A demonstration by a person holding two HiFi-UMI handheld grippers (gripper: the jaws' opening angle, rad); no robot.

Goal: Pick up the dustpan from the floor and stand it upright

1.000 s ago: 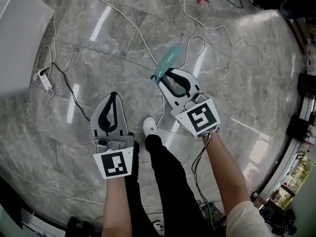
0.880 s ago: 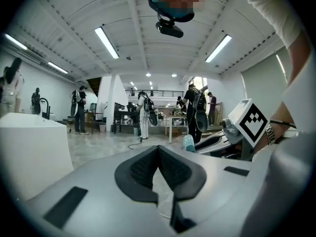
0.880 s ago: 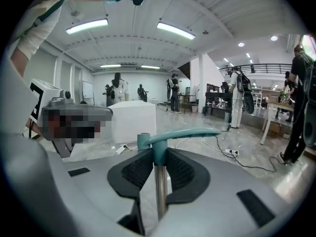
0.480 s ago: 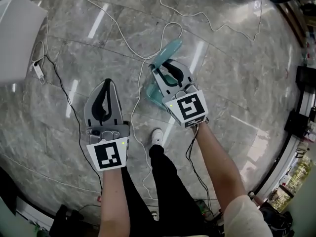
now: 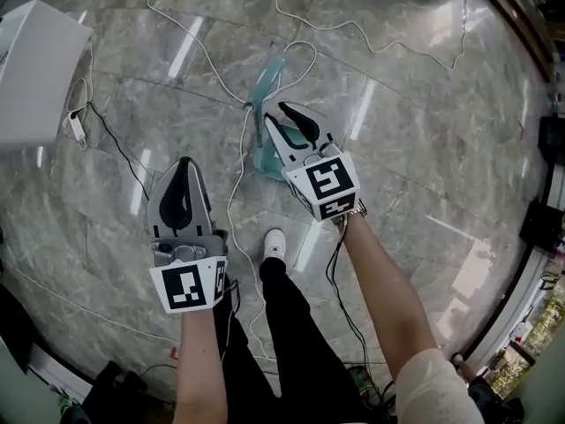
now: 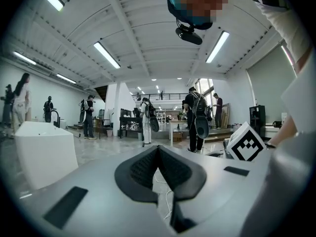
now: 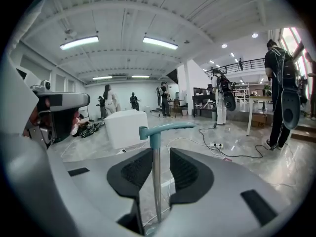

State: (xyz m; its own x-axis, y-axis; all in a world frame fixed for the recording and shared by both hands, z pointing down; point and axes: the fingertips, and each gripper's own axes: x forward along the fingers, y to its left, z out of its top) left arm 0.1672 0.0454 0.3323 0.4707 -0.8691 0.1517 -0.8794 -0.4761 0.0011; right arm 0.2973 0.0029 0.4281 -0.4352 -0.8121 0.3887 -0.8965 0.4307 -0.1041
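Observation:
The dustpan stands nearly upright, with a teal handle [image 5: 267, 73] on top of a thin metal pole [image 7: 156, 181] and a teal pan [image 5: 262, 159] down by the floor. I cannot tell whether the pan rests on the floor. My right gripper [image 5: 274, 113] has the pole between its jaws [image 7: 159, 152]. The pole lies against the left pad, a gap shows at the right pad, and the gripper is open. My left gripper [image 5: 185, 161] hangs to the left, away from the dustpan. Its tips [image 6: 158, 147] meet and it is shut on nothing.
White cables [image 5: 234, 184] snake over the grey marble floor round the dustpan. A white box [image 5: 35, 69] and a power strip [image 5: 78, 124] lie at the left. The person's white shoe [image 5: 275, 243] is just behind the grippers. Several people stand far off.
The right gripper has shifted left and up in the head view, with the pole still between its jaws, and the teal pan has come into sight. The left gripper has drifted slightly lower.

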